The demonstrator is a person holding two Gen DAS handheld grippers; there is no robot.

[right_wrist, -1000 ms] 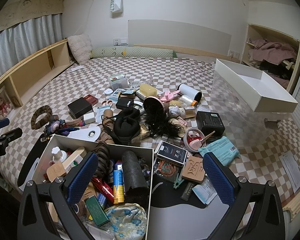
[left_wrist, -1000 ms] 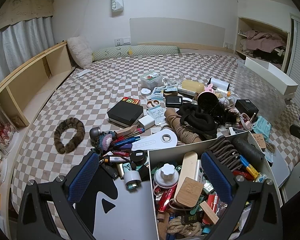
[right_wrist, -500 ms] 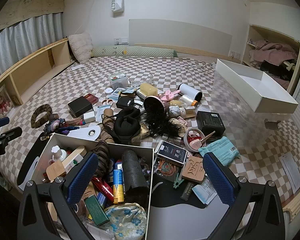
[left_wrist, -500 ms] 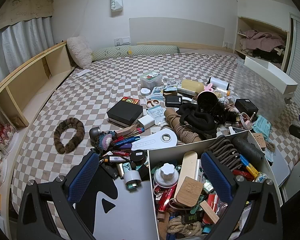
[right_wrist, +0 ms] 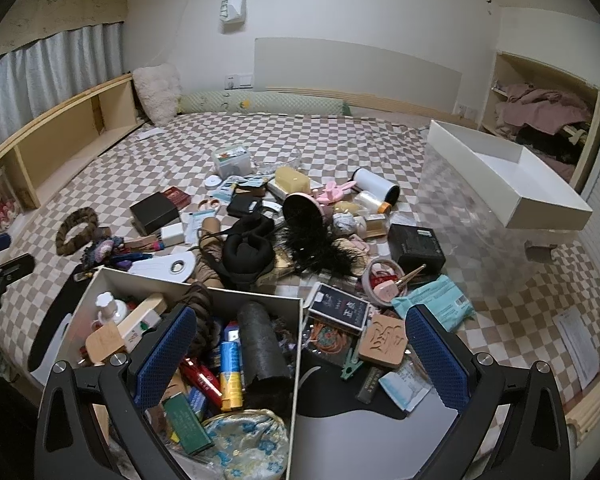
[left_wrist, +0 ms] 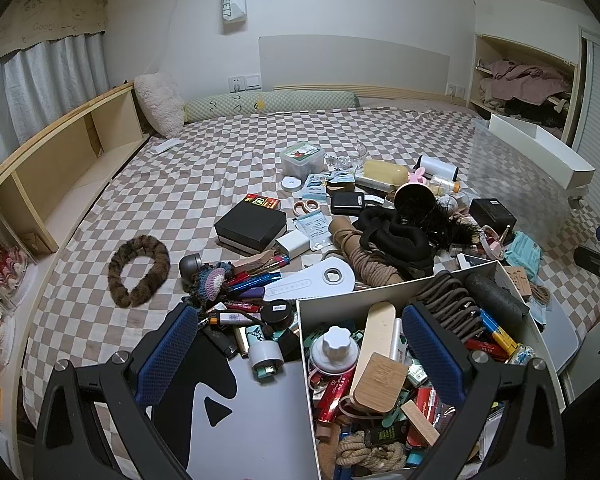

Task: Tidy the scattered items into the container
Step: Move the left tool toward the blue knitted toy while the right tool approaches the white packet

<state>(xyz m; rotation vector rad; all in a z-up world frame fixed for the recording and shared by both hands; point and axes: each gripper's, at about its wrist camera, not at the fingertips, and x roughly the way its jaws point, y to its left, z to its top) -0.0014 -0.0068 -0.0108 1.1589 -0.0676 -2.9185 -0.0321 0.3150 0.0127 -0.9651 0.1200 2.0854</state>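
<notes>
**Bed inventory: box part-filled, both tools empty**

Checkered bedspread (left_wrist: pixel 228 152), brown and cream, covers the whole work surface, with a wooden shelf unit along one side and a green bolster at the headboard.

1. Your left gripper (left_wrist: pixel 300 344): jaws spread wide, nothing between the blue pads. Its left pad hangs over the loose pile outside the box; its right pad hangs over the box contents, so the box wall sits between the jaws.
2. Your right gripper (right_wrist: pixel 300 348): jaws likewise wide and empty. Its left pad is above the box interior, its right pad above the clutter outside, the box's corner wall between them.
3. White container box (left_wrist: pixel 388 286): open-topped, directly ahead of and below both tools, already crowded. Contents include a black foam cylinder (right_wrist: pixel 262 340), a coil of brown cord (left_wrist: pixel 448 300), a white knob-topped jar (left_wrist: pixel 337 350) and a wooden block (left_wrist: pixel 378 378).
4. Scattered items beyond the left jaws: lighters and pens (left_wrist: pixel 252 280), a black flat box (left_wrist: pixel 250 226), a furry brown ring (left_wrist: pixel 138 262) well apart to the left.
5. Scattered items near the right jaws: a carved tan stamp block (right_wrist: pixel 384 340), a teal packet (right_wrist: pixel 436 302), a dark booklet (right_wrist: pixel 342 306), a black cube box (right_wrist: pixel 416 248).
</notes>
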